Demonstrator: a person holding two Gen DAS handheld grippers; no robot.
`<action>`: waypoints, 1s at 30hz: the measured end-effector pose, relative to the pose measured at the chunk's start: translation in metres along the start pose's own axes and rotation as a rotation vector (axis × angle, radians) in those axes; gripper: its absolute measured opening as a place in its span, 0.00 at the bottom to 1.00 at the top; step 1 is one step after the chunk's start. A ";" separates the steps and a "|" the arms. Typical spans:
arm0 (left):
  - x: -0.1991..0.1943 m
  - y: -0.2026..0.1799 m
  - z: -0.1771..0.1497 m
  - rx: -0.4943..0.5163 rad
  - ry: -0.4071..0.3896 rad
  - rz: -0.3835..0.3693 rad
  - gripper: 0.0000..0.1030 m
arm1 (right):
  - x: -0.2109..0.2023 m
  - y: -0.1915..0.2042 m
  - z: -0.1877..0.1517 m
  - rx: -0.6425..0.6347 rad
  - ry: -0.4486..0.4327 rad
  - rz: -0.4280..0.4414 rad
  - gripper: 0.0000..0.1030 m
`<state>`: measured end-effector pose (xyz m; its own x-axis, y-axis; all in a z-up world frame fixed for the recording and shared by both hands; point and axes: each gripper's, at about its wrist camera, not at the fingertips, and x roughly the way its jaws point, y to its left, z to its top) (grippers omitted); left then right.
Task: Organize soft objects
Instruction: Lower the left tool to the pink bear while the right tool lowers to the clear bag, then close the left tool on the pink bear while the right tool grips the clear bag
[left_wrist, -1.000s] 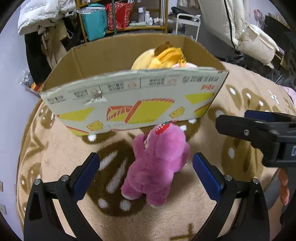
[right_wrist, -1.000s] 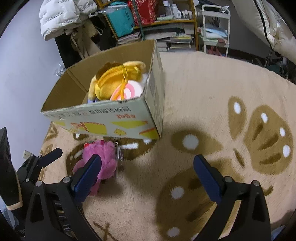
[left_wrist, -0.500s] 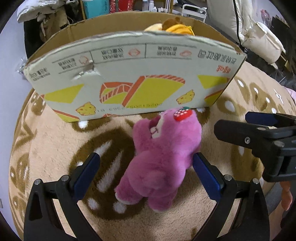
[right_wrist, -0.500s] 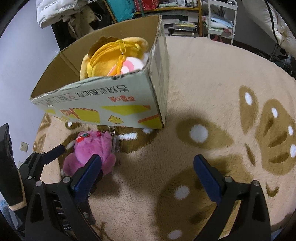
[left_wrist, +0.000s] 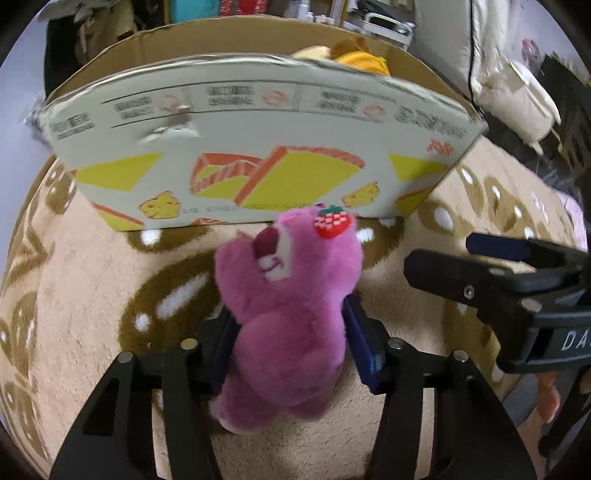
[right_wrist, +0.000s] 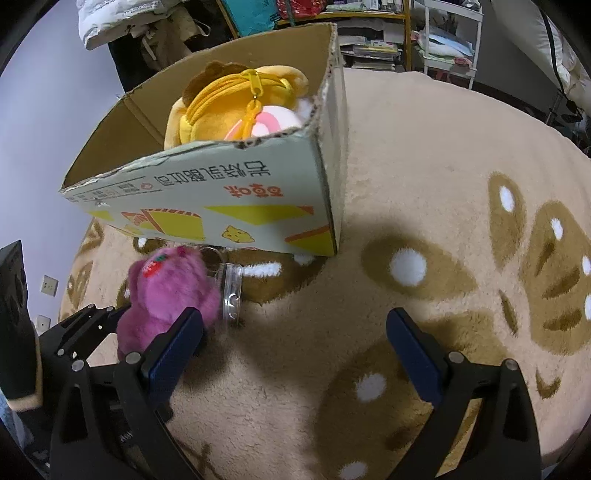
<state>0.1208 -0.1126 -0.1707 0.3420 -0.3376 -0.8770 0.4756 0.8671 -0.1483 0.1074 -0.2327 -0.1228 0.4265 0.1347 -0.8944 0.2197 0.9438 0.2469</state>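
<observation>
A pink plush bear (left_wrist: 291, 314) with a strawberry on its head stands on the rug just in front of the cardboard box (left_wrist: 258, 147). My left gripper (left_wrist: 290, 339) is shut on the bear's body, its blue pads pressing both sides. The bear also shows in the right wrist view (right_wrist: 166, 291), with a clear tag and key ring beside it. My right gripper (right_wrist: 295, 343) is open and empty over the rug, to the right of the bear. The box (right_wrist: 229, 199) holds a yellow plush (right_wrist: 236, 99) and a pink and white plush (right_wrist: 273, 122).
A beige rug (right_wrist: 443, 166) with brown and white patterns covers the floor. Shelves with clutter (right_wrist: 369, 37) and a white padded chair (left_wrist: 517, 99) stand behind the box. My right gripper shows in the left wrist view (left_wrist: 517, 280) at the right.
My left gripper moved forward around the bear and closed on it. The box looms closer. My right gripper stayed open and drifted a little nearer.
</observation>
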 end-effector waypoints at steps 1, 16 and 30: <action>-0.002 0.003 0.000 -0.010 -0.007 0.005 0.48 | 0.001 0.002 0.000 -0.002 -0.003 0.004 1.00; -0.017 0.027 0.000 -0.077 -0.010 0.006 0.45 | 0.013 0.029 0.003 -0.054 -0.021 0.050 1.00; -0.028 0.029 -0.001 -0.043 -0.043 0.052 0.38 | 0.013 0.031 0.002 -0.061 -0.030 0.077 0.96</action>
<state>0.1243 -0.0774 -0.1514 0.4004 -0.3069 -0.8634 0.4215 0.8984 -0.1238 0.1209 -0.2020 -0.1257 0.4665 0.1996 -0.8617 0.1316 0.9477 0.2907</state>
